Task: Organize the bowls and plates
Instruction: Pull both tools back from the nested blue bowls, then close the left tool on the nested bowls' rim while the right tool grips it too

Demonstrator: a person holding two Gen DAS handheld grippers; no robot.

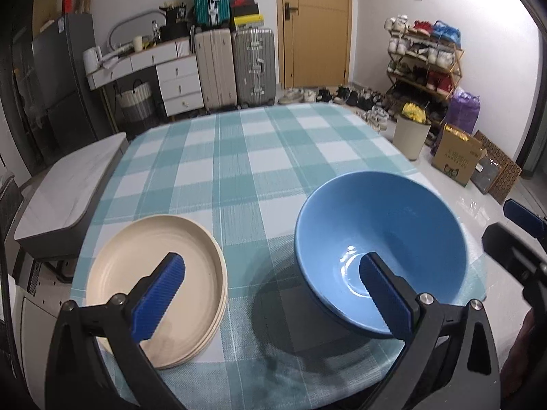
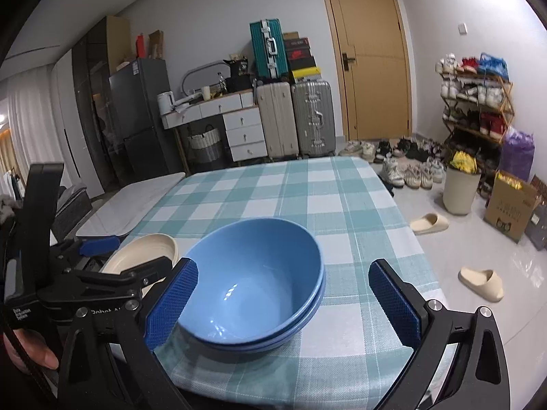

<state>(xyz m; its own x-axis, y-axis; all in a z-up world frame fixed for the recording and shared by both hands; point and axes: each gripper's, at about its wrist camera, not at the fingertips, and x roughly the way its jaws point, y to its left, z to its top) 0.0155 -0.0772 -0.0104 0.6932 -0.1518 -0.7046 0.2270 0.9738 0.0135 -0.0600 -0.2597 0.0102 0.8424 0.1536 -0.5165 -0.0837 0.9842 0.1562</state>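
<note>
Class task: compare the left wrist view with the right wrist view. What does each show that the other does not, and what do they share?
Only the left wrist view shows the cream plates stacked several high. Only the right wrist view shows that the blue bowls are two nested, plus two slippers on the floor. Both share the checked tablecloth, plates beside bowls, and open, empty grippers: left gripper, right gripper.

Two nested blue ceramic bowls [image 2: 259, 283] sit on the table covered with a teal-and-white checked cloth [image 1: 239, 157], near its near edge towards the right corner. A stack of shallow cream plates [image 1: 160, 287] lies left of the bowls, apart from them, by the near left corner. The table's far half is bare. A low grey-topped bench [image 1: 65, 188] stands beside the left edge.
</note>
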